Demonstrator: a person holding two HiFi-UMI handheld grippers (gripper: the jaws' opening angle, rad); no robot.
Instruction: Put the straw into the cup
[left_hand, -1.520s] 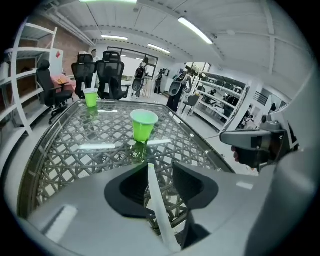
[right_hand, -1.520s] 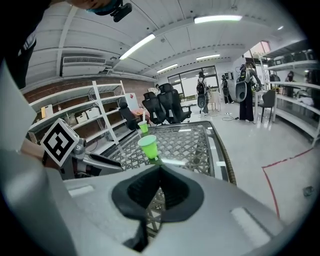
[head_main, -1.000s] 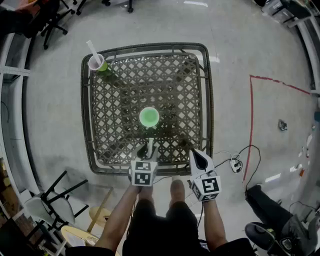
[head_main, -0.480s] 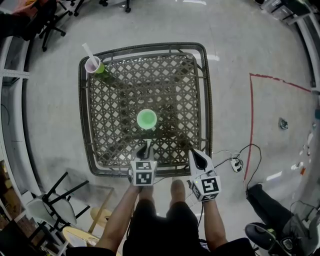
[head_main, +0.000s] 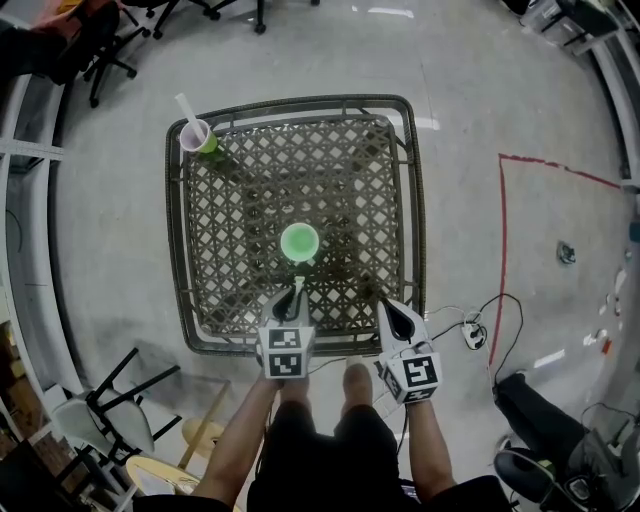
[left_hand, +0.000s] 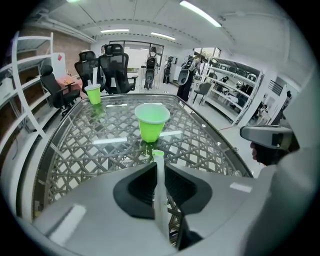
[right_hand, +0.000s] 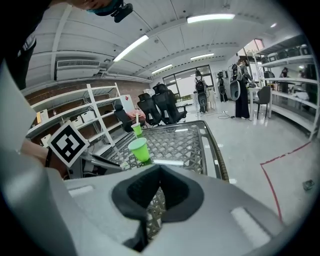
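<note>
The left claw (head_main: 291, 303) is now clamped on the straw (left_hand: 159, 190). A second ago its jaws stood wide apart around the straw low over the near part of the desk (head_main: 420, 200); now the pads press on it from both sides. The left gripper view shows the straw running upright through the narrow slot between them, its tip poking out above the jaws. The claw has also come up a little from the glass top, so the straw is off the desk and carried in the grip.

The green cup (head_main: 299, 242) stands upright in the middle of the desk, just beyond the straw's tip and apart from it. Nothing shows inside it.

The right claw (head_main: 400, 318) hangs over the near edge of the desk, to the right of the left one, with its jaws together and nothing between them. It has not shifted.

A second green cup (head_main: 198, 136), already with a straw in it, stands at the far left corner, well apart from all this.

The pickup looks done, then. What is left, as I judge it, is to bring the straw's lower end over the open mouth of the middle cup, lower it in and let go. The grip is thin, so the straw could swivel on the way.
</note>
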